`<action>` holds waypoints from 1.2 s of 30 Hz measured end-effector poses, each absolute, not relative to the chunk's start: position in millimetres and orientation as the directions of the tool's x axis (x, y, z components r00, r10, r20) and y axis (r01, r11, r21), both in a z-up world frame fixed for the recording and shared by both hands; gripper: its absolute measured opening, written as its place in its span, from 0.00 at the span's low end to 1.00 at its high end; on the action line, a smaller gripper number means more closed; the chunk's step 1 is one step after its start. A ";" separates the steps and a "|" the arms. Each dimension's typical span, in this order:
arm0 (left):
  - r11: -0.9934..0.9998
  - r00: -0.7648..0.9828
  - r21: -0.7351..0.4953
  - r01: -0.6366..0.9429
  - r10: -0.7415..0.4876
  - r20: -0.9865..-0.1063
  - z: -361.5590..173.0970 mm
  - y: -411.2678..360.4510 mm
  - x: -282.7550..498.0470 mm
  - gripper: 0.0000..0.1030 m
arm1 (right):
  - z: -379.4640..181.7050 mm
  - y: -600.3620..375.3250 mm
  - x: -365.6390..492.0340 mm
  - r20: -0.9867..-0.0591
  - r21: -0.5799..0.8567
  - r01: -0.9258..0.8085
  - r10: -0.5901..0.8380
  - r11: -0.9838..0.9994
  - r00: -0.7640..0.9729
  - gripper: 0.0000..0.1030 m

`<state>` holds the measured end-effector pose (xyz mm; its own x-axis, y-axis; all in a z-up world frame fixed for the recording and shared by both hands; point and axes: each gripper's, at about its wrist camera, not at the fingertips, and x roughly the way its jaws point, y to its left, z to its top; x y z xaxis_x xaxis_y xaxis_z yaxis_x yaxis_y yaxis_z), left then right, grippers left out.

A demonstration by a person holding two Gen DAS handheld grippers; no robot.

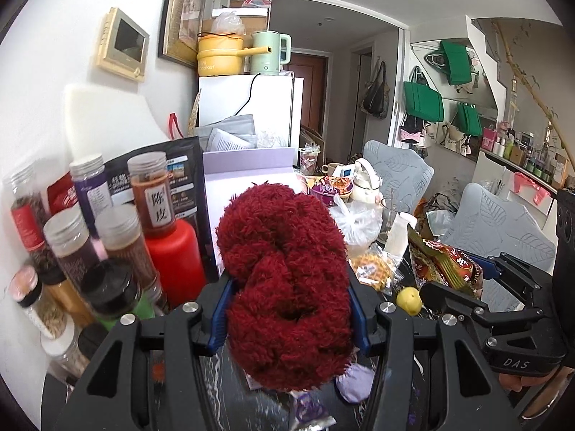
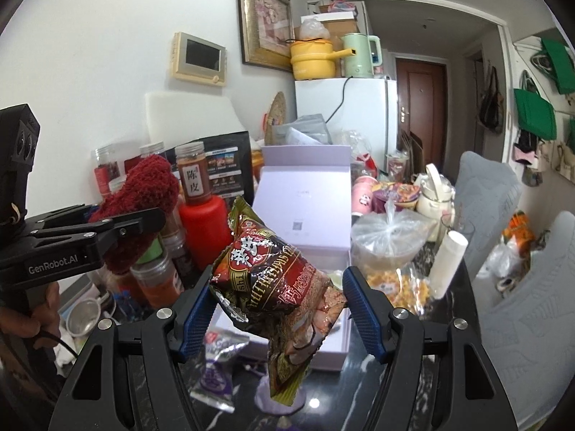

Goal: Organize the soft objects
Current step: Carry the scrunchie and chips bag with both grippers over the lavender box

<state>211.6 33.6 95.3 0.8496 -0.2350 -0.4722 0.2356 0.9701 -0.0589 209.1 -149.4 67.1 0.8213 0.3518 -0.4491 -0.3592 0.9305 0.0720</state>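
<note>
My left gripper (image 1: 289, 309) is shut on a fluffy dark red cloth bundle (image 1: 284, 276) and holds it above the dark marble table, next to the spice jars. The bundle also shows in the right wrist view (image 2: 143, 194), held in the left gripper (image 2: 151, 221). My right gripper (image 2: 276, 309) is shut on a red and brown snack bag (image 2: 276, 280), lifted in front of an open lilac box (image 2: 305, 222). The bag and right gripper also show in the left wrist view (image 1: 449, 265). A small purple packet (image 2: 215, 370) and a lilac soft piece (image 1: 354, 382) lie on the table below.
Spice jars (image 1: 107, 237) and a red bottle (image 1: 172, 258) crowd the left by the wall. A knotted plastic bag (image 2: 388, 237), a white roll (image 2: 449, 262), a yellow snack pack (image 1: 373, 269), a lemon (image 1: 409, 300) and cups lie right of the box. Grey chairs (image 2: 521, 287) stand beyond the table edge.
</note>
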 end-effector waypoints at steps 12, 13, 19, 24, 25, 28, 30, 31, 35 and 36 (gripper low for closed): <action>0.965 0.840 -0.052 0.256 -0.249 -0.482 92.9 16.8 272.5 0.51 | 74.1 -148.7 262.0 -0.430 0.069 -0.372 0.364 0.926 0.826 0.68; 0.965 0.837 -0.053 0.256 -0.249 -0.487 90.7 16.0 278.4 0.51 | 73.2 -148.2 267.1 -0.430 0.072 -0.373 0.366 0.925 0.826 0.68; 0.965 0.821 -0.058 0.256 -0.249 -0.514 77.5 11.0 306.9 0.51 | 65.5 -143.8 296.7 -0.439 0.085 -0.383 0.379 0.920 0.814 0.68; 0.965 0.798 -0.054 0.258 -0.244 -0.551 60.2 9.0 328.6 0.51 | 55.0 -141.9 319.6 -0.455 0.091 -0.388 0.385 0.917 0.803 0.68; 0.965 0.795 -0.054 0.257 -0.242 -0.556 57.5 8.8 331.6 0.51 | 52.1 -141.3 323.9 -0.459 0.092 -0.390 0.386 0.916 0.800 0.68; 0.966 0.782 -0.053 0.253 -0.237 -0.577 47.0 8.6 342.5 0.51 | 42.4 -139.5 337.1 -0.475 0.093 -0.390 0.385 0.916 0.791 0.68; 0.966 0.769 -0.053 0.255 -0.236 -0.594 39.5 7.8 349.5 0.51 | 35.9 -138.8 345.6 -0.490 0.096 -0.390 0.385 0.916 0.783 0.68; 0.966 0.763 -0.053 0.254 -0.234 -0.602 35.5 7.6 353.1 0.51 | 33.1 -138.2 348.9 -0.495 0.096 -0.391 0.385 0.915 0.779 0.68; 0.966 0.743 -0.055 0.254 -0.231 -0.628 23.3 7.1 365.5 0.51 | 21.7 -137.3 363.1 -0.520 0.101 -0.393 0.385 0.914 0.763 0.68; 0.966 0.739 -0.056 0.254 -0.231 -0.633 21.1 7.9 368.5 0.51 | 19.3 -137.0 365.6 -0.524 0.102 -0.392 0.385 0.914 0.760 0.68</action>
